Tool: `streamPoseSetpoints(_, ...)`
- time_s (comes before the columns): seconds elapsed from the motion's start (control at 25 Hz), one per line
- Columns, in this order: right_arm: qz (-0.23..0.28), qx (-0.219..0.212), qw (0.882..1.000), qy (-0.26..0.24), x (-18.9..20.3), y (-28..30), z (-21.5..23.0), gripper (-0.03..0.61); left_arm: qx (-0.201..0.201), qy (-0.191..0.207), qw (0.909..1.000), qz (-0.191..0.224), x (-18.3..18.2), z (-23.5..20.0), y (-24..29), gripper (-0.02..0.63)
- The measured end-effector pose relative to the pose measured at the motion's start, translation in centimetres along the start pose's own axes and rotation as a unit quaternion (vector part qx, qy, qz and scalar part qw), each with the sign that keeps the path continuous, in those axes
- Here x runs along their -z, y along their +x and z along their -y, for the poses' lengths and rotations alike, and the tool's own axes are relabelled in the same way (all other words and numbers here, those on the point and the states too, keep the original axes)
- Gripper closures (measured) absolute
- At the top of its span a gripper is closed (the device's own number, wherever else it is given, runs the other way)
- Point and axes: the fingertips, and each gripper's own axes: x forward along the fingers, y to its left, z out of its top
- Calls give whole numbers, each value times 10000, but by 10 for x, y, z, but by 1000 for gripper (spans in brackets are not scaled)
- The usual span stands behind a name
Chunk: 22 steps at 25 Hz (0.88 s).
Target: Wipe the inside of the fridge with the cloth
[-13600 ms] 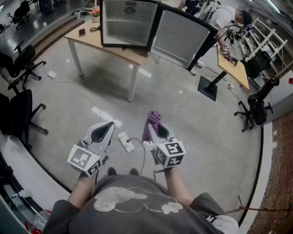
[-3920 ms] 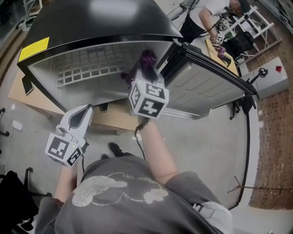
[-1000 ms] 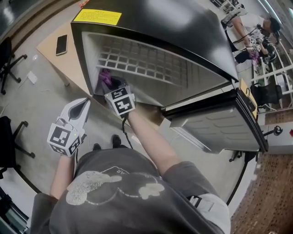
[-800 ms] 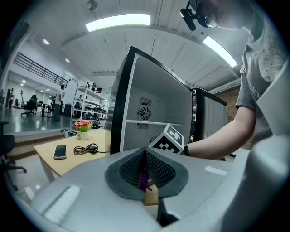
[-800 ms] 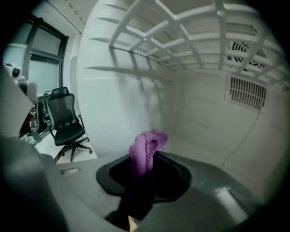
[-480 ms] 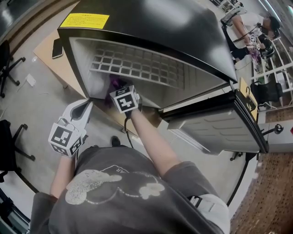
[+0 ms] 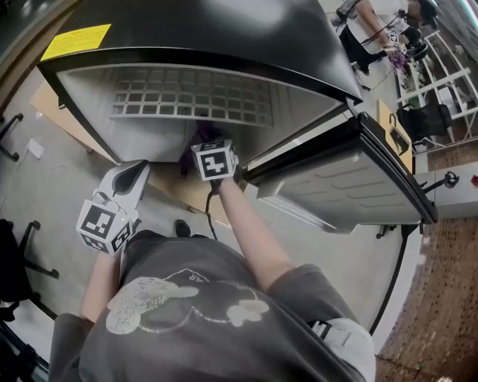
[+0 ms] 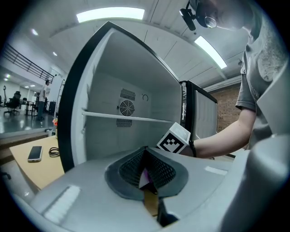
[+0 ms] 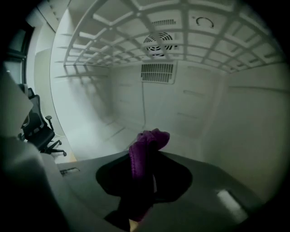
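Observation:
The black fridge (image 7: 224, 37) stands open on a wooden table, its white inside crossed by a wire shelf (image 7: 187, 97). My right gripper (image 7: 205, 149) reaches in below that shelf, shut on a bunched purple cloth (image 7: 192, 147). In the right gripper view the cloth (image 9: 147, 141) sticks up between the jaws of the right gripper (image 9: 146, 156), just above the fridge floor (image 9: 104, 133), near the middle. My left gripper (image 7: 137, 170) hangs outside, left of the opening; in its own view the left gripper (image 8: 146, 152) has its jaws together with nothing in them.
The fridge door (image 7: 336, 186) swings out to the right. A fan grille (image 9: 158, 41) sits on the back wall. On the table (image 8: 31, 165) left of the fridge lies a phone (image 8: 35, 153). Office chairs (image 9: 40, 130) stand on the floor. A person (image 7: 360, 22) works at far right.
My right gripper has slid the cloth to the right along the fridge's bottom, from the left wall toward the middle. The left gripper has stayed beside the opening.

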Motion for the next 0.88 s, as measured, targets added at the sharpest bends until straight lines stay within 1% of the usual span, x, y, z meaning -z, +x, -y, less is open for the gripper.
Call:
streamPoseSetpoints(0.08,-6,219,9997,88,4,-9,15,494,44,10,10000,-12,1,5,5,597)
streamPoseSetpoints(0.32,-105,697,9957,608,28,-21,47,494,161,71,9998,-73,4,19,16,597)
streamPoseSetpoints(0.4,102,721,9941,809,23,-24,51,494,184,75,9998,-63,4,22,19,597)
streamPoseSetpoints(0.48,509,753,9912,967,8,-27,53,494,190,69,9998,-52,4,24,21,597)
streamPoseSetpoints(0.56,803,870,9871,1078,-6,-28,58,494,180,64,9998,-42,4,26,23,597)
streamPoseSetpoints(0.76,1224,1146,9743,1506,-34,-27,80,494,172,52,9998,-68,4,29,23,597)
streamPoseSetpoints(0.88,1323,1307,9679,1693,-35,-31,88,494,182,36,9998,-85,5,30,21,597)
